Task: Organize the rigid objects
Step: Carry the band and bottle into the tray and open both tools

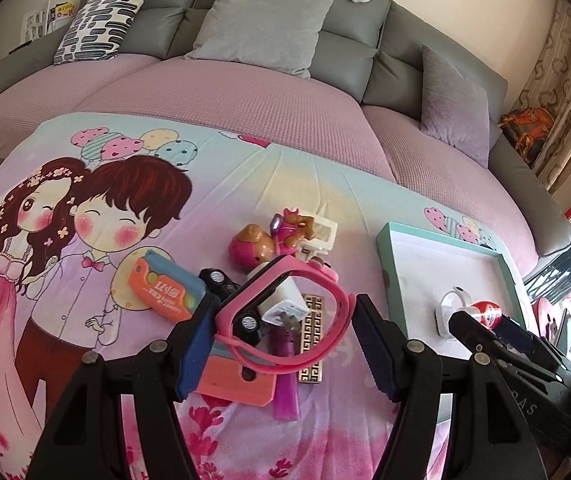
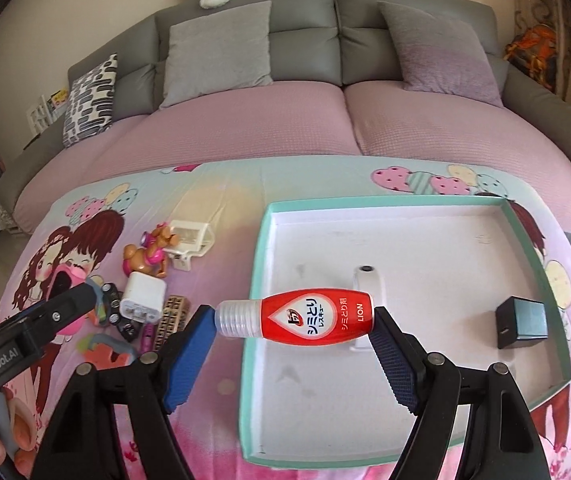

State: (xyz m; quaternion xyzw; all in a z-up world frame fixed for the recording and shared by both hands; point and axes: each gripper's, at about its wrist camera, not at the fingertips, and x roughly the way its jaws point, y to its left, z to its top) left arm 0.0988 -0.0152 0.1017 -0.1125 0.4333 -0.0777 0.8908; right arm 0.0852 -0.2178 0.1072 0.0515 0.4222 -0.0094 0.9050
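Observation:
My left gripper [image 1: 285, 324] is shut on a pink watch [image 1: 285, 320], held above a pile of small things: an orange and blue case [image 1: 165, 284], a white charger [image 1: 281, 300], a black toy car [image 1: 215, 278] and a pink toy dog [image 1: 281, 232]. My right gripper [image 2: 291, 320] is shut on a red bottle [image 2: 313, 318], held sideways over the left part of the teal-rimmed tray [image 2: 365, 202]. In the tray lie a black box [image 2: 521, 322] and a white device [image 2: 369, 280].
A cartoon-print blanket [image 1: 85, 220] covers the surface under the things. A grey sofa [image 2: 325, 20] with cushions stands behind. A white frame-like toy [image 2: 189, 240] lies by the toy dog. A gold patterned bar [image 1: 311, 340] and a purple stick [image 1: 285, 392] lie in the pile.

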